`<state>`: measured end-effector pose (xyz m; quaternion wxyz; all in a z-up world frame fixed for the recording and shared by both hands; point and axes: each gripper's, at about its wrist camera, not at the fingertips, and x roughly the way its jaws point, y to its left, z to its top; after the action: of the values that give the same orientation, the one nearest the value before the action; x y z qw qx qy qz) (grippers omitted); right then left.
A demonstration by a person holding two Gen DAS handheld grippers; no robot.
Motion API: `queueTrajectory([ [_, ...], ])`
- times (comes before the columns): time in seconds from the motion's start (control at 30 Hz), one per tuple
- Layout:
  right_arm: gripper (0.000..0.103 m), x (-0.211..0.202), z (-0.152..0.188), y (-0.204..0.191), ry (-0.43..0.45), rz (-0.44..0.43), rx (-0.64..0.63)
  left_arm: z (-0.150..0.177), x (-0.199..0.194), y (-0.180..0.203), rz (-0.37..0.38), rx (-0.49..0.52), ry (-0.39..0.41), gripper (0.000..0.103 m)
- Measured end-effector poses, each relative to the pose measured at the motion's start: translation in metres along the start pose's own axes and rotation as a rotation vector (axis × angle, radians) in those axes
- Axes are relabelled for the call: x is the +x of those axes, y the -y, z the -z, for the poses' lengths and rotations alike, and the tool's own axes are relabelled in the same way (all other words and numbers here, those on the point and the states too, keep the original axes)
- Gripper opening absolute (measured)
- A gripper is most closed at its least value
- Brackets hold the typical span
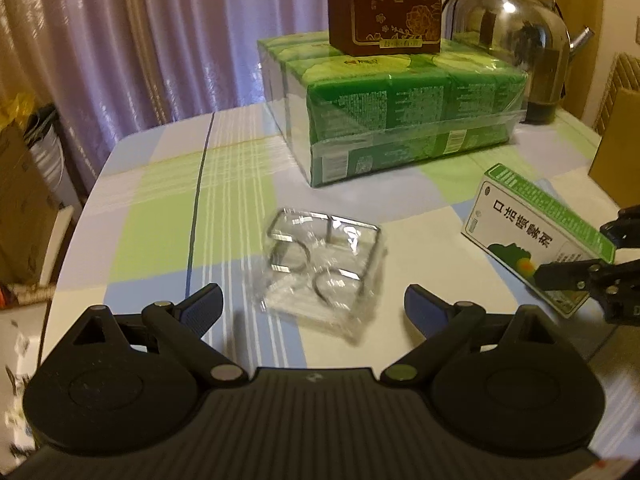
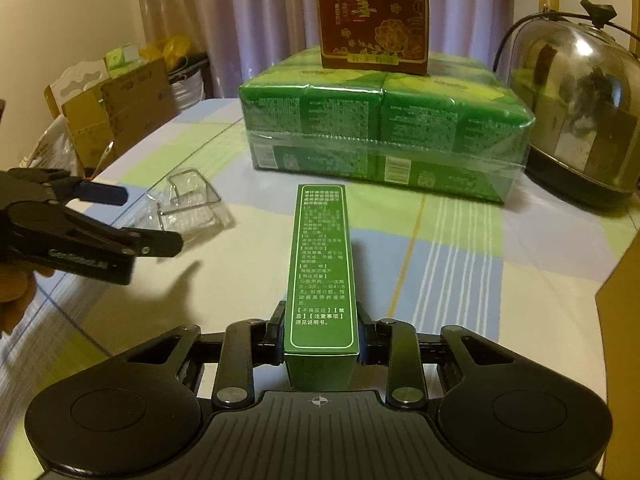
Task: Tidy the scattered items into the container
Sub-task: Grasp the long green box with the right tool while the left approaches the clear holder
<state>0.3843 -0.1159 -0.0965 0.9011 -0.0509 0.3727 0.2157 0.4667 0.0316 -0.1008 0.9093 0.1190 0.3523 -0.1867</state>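
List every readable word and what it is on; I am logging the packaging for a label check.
"吾家有喜" in gold on the brown box.
"口洁喷雾剂", upside down, on the white face of the green box clamped in the right gripper.
Its side print, and the green tissue pack print: too small.

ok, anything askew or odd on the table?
Nothing spilled or damaged. The clear container sits skewed to the tablecloth stripes, empty. The green box is clamped in the right gripper, not yet in.
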Motion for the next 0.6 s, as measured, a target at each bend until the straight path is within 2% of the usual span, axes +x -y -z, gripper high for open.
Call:
queueTrajectory([
  [0.33, 0.028, 0.011, -0.008, -0.001, 0.019, -0.001, -0.005, -0.016, 0.027, -0.011, 0.067, 0.084, 0.039, 0.093],
  [0.43, 0.028, 0.014, -0.01, -0.002, 0.026, 0.0, -0.011, -0.018, 0.033, -0.009, 0.082, 0.11, 0.028, 0.084],
  [0.53, 0.028, 0.017, -0.013, -0.003, 0.028, 0.004, -0.013, -0.018, 0.037, -0.008, 0.105, 0.108, 0.007, 0.069],
  [0.6, 0.028, 0.017, -0.013, -0.004, 0.029, 0.006, -0.008, -0.017, 0.036, -0.006, 0.099, 0.103, 0.007, 0.065],
])
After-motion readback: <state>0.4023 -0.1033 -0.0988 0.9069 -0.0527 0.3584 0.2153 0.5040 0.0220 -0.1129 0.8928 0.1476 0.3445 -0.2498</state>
